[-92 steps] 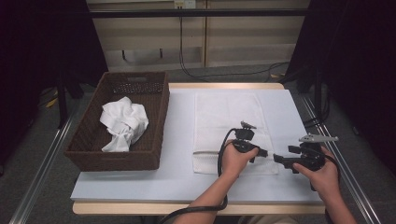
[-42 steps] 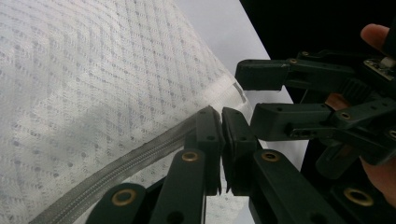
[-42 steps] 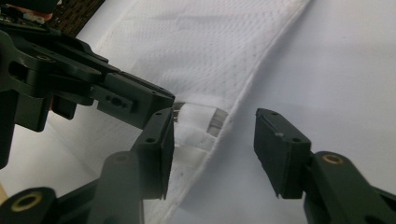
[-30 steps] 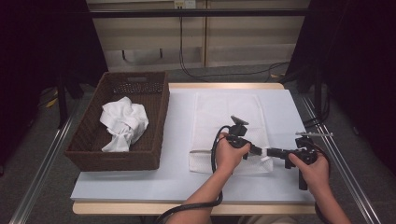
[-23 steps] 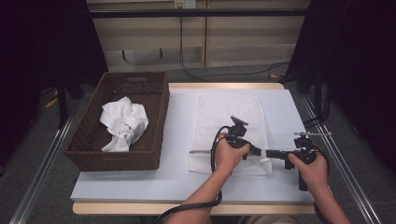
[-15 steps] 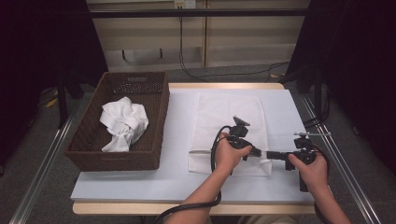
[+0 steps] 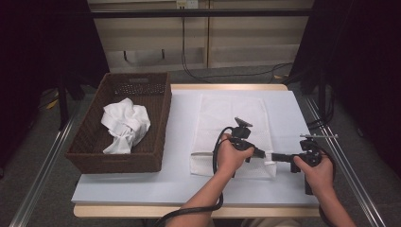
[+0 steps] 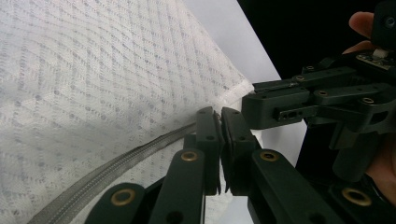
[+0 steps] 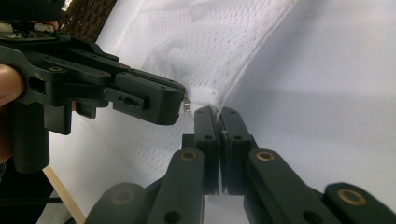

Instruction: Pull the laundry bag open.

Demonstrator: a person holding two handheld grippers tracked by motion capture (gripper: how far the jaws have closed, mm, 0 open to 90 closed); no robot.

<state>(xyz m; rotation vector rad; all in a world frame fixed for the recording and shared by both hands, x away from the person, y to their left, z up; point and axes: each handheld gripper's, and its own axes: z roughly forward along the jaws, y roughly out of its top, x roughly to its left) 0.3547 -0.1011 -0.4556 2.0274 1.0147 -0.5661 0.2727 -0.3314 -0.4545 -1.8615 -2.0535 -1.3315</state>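
White mesh laundry bag (image 7: 235, 124) lies flat mid-table, its near right corner pinched from both sides. Left gripper (image 7: 259, 152) clamped on the zipper end at that corner — jaws pressed together in the left gripper view (image 8: 219, 122), grey zipper (image 8: 116, 161) running off down-left. Right gripper (image 7: 275, 156) jaws closed on the same corner's hem (image 9: 219, 112), tip to tip with the left. Bare table (image 7: 142, 189) along the near edge and to the right of the bag. Wicker basket (image 7: 87, 142) with crumpled white cloth (image 7: 124, 122) sits well apart, at left.
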